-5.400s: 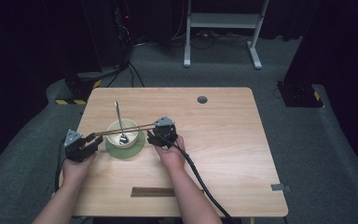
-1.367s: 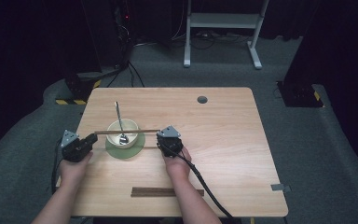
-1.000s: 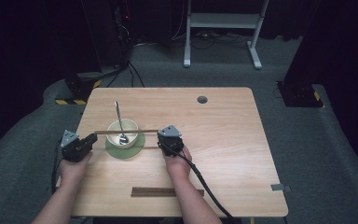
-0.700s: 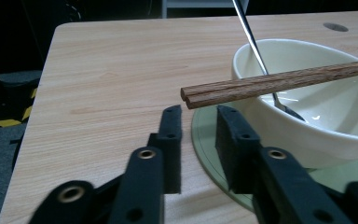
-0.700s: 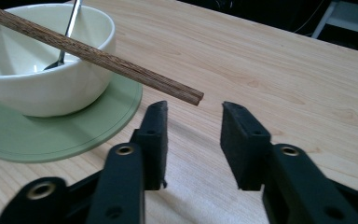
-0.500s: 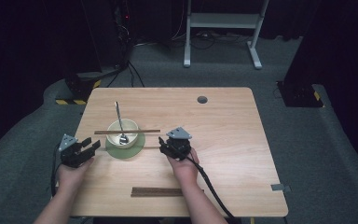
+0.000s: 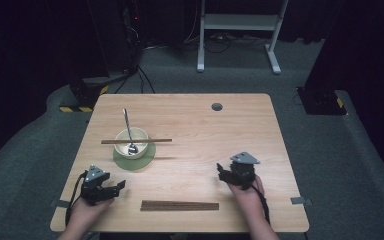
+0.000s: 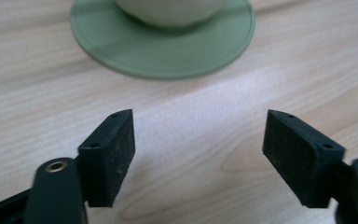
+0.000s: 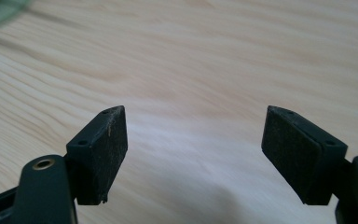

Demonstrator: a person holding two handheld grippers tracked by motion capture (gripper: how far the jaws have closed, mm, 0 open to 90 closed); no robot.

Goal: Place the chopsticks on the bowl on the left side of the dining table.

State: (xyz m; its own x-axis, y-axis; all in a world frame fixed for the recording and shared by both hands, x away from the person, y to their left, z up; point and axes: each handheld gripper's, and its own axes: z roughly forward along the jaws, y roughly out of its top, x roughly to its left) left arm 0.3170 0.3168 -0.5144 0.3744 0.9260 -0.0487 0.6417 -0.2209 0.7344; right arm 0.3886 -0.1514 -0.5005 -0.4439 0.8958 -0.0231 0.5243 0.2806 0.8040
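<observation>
Bowl (image 8: 170,10) cut off by top edge in left gripper view, rim and contents out of frame; green saucer (image 8: 161,51) top clipped too. Right gripper view: green sliver (image 9: 0,10) at top-left corner blurred, clipped. High view: forearms cut by bottom edge; spoon (image 7: 128,131) bowl detail too small.

- A dark chopstick (image 7: 136,141) lies flat across the rim of my cream bowl (image 7: 139,136), its ends jutting out left and right.
- The bowl stands upright on a green saucer (image 7: 147,159), left of the table's middle.
- A metal spoon (image 7: 128,131) rests in the bowl, handle pointing far.
</observation>
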